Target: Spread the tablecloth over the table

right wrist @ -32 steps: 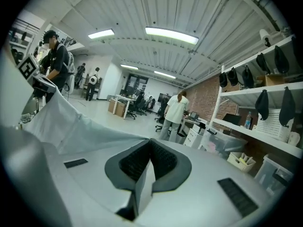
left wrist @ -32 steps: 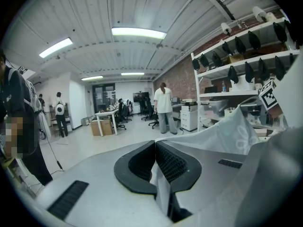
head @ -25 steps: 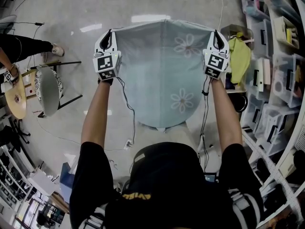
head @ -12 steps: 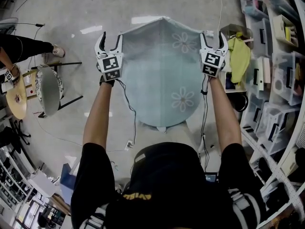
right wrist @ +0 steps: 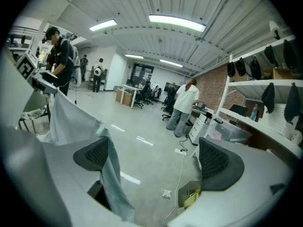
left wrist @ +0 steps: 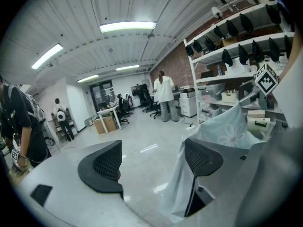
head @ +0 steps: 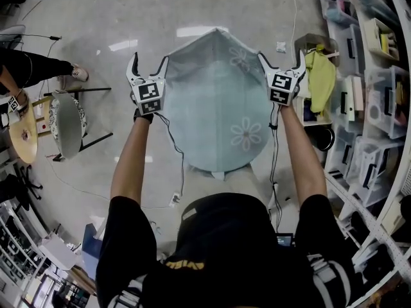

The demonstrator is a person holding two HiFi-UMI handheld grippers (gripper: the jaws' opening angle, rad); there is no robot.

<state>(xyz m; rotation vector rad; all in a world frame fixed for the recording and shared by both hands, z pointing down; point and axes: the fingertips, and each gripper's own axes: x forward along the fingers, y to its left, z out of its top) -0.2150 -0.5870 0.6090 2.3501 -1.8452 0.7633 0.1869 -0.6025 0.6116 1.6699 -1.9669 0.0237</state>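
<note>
Tablecloth (head: 218, 101) draped over the round table, both claws let go, spread nearly done.

Thin pale blue-green cloth with white flower print. It covers the whole top (the table itself is hidden) and hangs off the near edge; the far side peaks up along a centre crease, so it looks like it needs settling and smoothing flat. The left gripper (head: 149, 63) and right gripper (head: 280, 59) sit at the far corners. Their jaws have just been opening and stand wide, with nothing pinched. In each gripper view a limp fold of cloth (left wrist: 187, 193) (right wrist: 111, 183) hangs against the inner jaw and may snag. Jaws are grey plastic with black meshed pads. Around this are a glossy grey floor (head: 96, 18), a round stool (head: 64, 120) at left and shelves of plastic bins (head: 379, 76) at right.
</note>
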